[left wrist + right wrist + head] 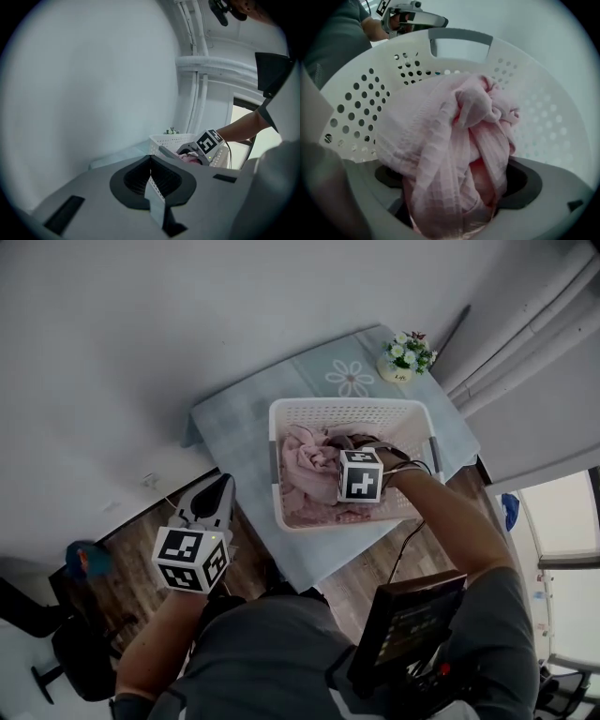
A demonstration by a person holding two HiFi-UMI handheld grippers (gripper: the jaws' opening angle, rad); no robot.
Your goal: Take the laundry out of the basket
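In the basket (349, 411), wide-jawed right gripper (359, 476) around pink laundry (305, 460)

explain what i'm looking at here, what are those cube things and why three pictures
A person holds a gripper in each hand; the patterned cubes are part of them. One picture comes from a head camera looking down; the other two from cameras on the grippers. A white basket stands on a small table, near a pot of flowers. The right gripper is down in the basket, fingers apart around a pink cloth, not squeezing it. The left gripper hangs beside the table, fingers shut, empty.
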